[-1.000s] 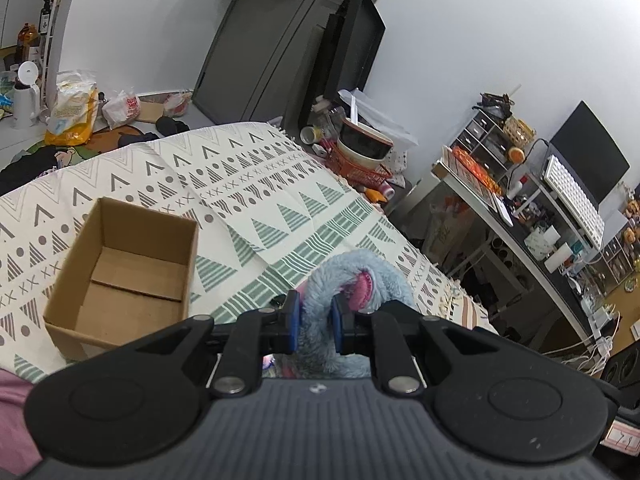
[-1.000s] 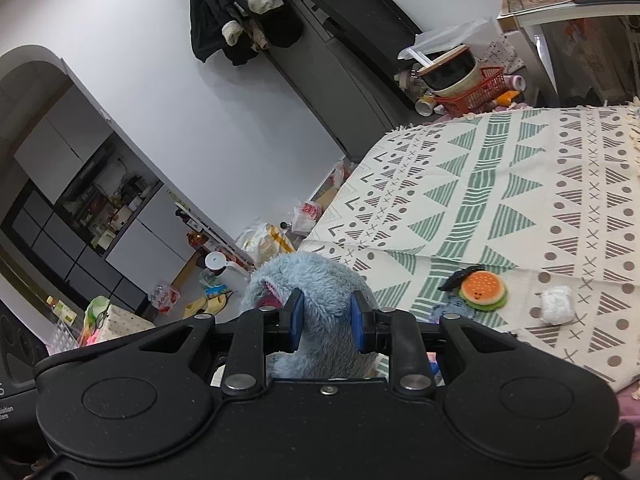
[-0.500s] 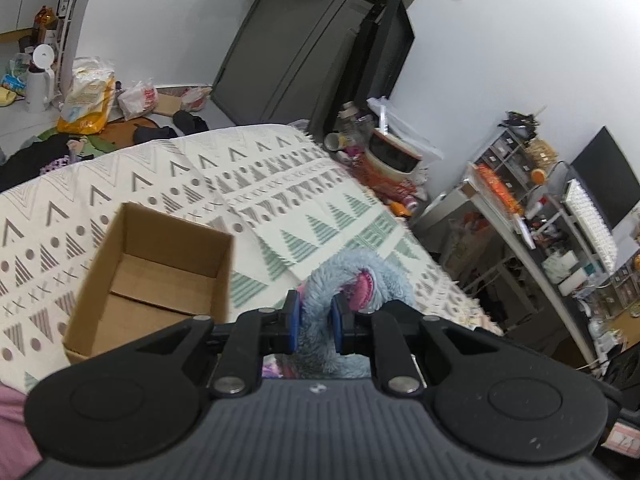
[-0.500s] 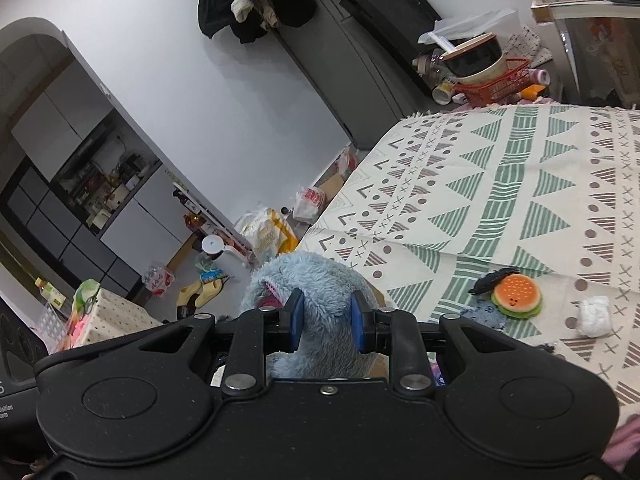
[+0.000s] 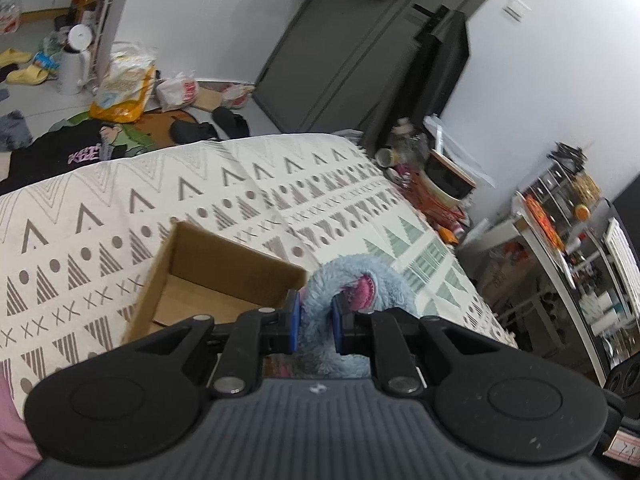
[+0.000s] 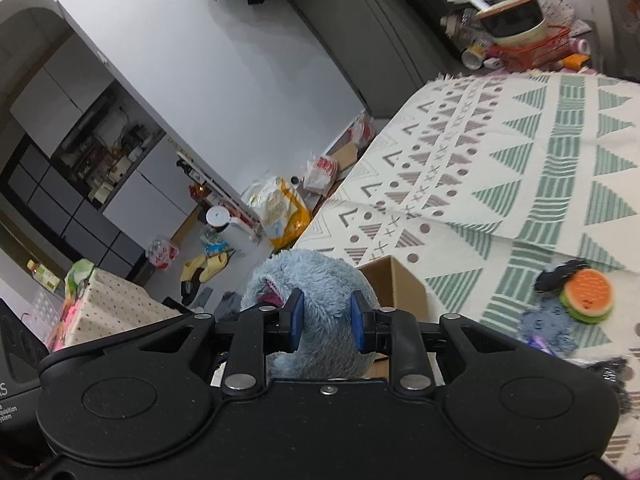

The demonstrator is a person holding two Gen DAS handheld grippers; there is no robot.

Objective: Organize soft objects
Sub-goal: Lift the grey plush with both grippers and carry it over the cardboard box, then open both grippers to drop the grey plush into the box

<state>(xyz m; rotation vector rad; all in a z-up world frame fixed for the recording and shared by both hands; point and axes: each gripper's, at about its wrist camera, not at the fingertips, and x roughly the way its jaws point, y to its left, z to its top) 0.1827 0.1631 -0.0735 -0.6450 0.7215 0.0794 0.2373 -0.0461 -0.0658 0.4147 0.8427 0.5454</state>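
The blue plush (image 5: 352, 280), pinched in the jaws of both the left gripper (image 5: 314, 322) and right gripper (image 6: 326, 322), has been carried closer to the box (image 5: 224, 276), now overlapping its rim; release inside probably follows.

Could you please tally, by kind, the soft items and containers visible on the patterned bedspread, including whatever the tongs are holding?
Fluffy blue plush toy, gripped by both the left tongs and the right tongs: 1
Burger-shaped soft toy: 1
Small blue knitted item: 1
Dark soft item behind the burger: 1
Cardboard box, open, nothing visible inside: 1
Total: 5
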